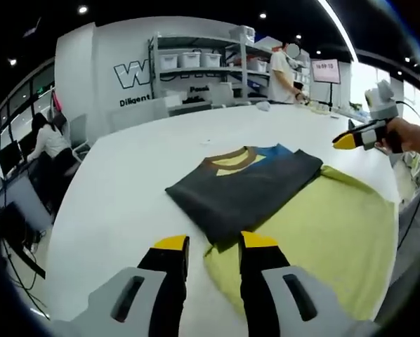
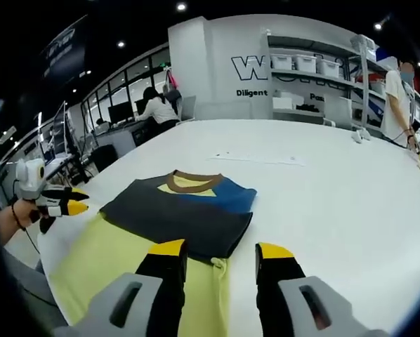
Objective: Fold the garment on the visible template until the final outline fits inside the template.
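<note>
A folded garment (image 1: pixel 245 186), dark grey with a brown collar and blue and yellow patches, lies on the yellow-green template (image 1: pixel 336 232) on the white table (image 1: pixel 126 189). Its dark part overhangs the template's far left side. My left gripper (image 1: pixel 215 242) stands open just short of the garment's near corner. The right gripper (image 1: pixel 352 139) hovers in a hand off the template's far right. In the right gripper view the garment (image 2: pixel 189 210) rests across the template (image 2: pixel 112 270). My right gripper (image 2: pixel 221 249) is open at the garment's near edge, and the left gripper (image 2: pixel 68 200) hangs at the left.
The table (image 2: pixel 322 189) stretches wide and white behind the garment, with a thin paper strip (image 2: pixel 259 158) on it. Shelves with bins (image 1: pixel 196 63) stand at the back. One person (image 1: pixel 284 70) stands at the table's far end, while another (image 2: pixel 157 109) sits at desks.
</note>
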Motion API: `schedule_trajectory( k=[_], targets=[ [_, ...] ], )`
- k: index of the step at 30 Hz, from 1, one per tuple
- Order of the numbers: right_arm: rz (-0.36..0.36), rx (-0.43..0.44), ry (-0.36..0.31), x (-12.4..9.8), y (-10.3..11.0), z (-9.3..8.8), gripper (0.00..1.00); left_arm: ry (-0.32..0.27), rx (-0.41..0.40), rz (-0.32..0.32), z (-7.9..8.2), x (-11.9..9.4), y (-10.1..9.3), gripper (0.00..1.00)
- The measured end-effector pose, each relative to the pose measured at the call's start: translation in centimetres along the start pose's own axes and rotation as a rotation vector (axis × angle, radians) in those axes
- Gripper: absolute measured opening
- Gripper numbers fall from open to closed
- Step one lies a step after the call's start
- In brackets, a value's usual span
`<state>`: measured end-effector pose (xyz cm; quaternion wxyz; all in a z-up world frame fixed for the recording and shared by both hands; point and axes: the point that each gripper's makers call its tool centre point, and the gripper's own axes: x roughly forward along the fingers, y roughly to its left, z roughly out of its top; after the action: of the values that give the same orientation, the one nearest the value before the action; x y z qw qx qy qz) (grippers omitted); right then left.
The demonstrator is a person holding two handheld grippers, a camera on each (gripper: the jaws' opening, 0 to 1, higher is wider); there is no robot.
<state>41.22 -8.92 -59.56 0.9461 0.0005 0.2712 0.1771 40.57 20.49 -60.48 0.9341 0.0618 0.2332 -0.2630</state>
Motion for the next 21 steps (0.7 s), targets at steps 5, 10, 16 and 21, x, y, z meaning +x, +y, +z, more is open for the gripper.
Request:
schedule_trajectory(
  k=[5,10,16,21],
  targets=[
    [0.011,0.001,0.031,-0.8,-0.1,-1.6,0.34,-0.019,0.033,-0.030,-0.2,-1.2,-0.6,0.27],
    [0.038,-0.005,0.060,-1.4,0.3,-2.8,0.34,0.003,0.039,-0.049,-1.3,-2.1,-1.2,0.27],
    [0.074,-0.028,0.113,-2.3,1.2,-4.6,0.33,0.046,0.084,-0.091,-3.0,-3.1,-2.7,0.27],
    [0.120,-0.089,0.145,-3.0,2.0,-5.9,0.34,0.061,0.098,-0.103,-3.8,-3.6,-3.3,0.26]
  ],
)
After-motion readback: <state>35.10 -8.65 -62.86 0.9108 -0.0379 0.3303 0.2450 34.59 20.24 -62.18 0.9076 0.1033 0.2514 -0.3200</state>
